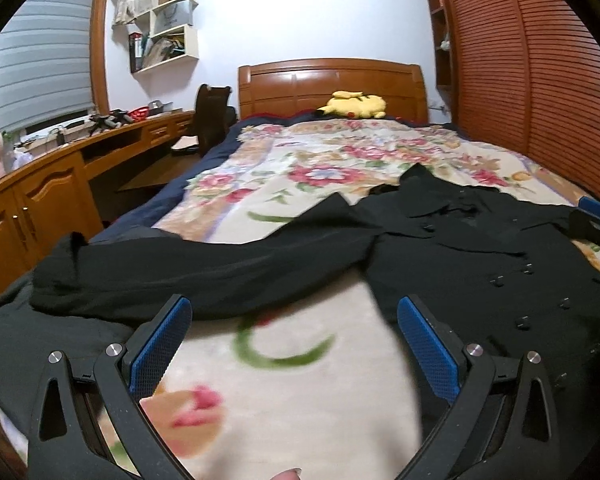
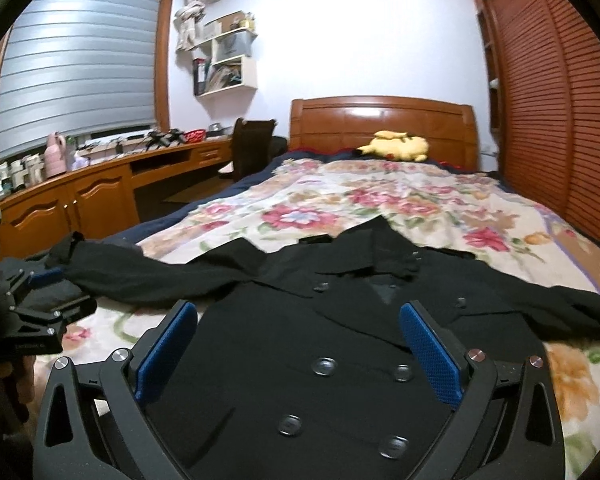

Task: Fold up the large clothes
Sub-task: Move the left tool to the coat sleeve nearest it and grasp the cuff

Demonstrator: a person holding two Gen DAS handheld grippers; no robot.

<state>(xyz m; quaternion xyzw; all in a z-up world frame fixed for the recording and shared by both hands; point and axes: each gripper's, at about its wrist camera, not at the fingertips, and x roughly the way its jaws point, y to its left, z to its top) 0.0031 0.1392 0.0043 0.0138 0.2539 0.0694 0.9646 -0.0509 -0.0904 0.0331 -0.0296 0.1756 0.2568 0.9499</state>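
A black double-breasted coat (image 2: 340, 340) lies face up on the floral bedspread (image 2: 380, 208), collar toward the headboard, both sleeves spread out sideways. In the left wrist view the coat (image 1: 480, 264) lies to the right and its left sleeve (image 1: 200, 268) stretches across just ahead of my left gripper (image 1: 294, 312). That gripper is open and empty above the bedspread (image 1: 284, 400). My right gripper (image 2: 298, 316) is open and empty, hovering over the coat's buttoned front. The left gripper also shows at the left edge of the right wrist view (image 2: 40, 300), near the sleeve's cuff (image 2: 72, 248).
A yellow plush toy (image 2: 396, 145) lies by the wooden headboard (image 2: 380, 120). A wooden desk (image 2: 100, 184) with clutter and a chair (image 2: 252, 152) run along the left. A louvred wardrobe (image 2: 548, 100) stands right of the bed.
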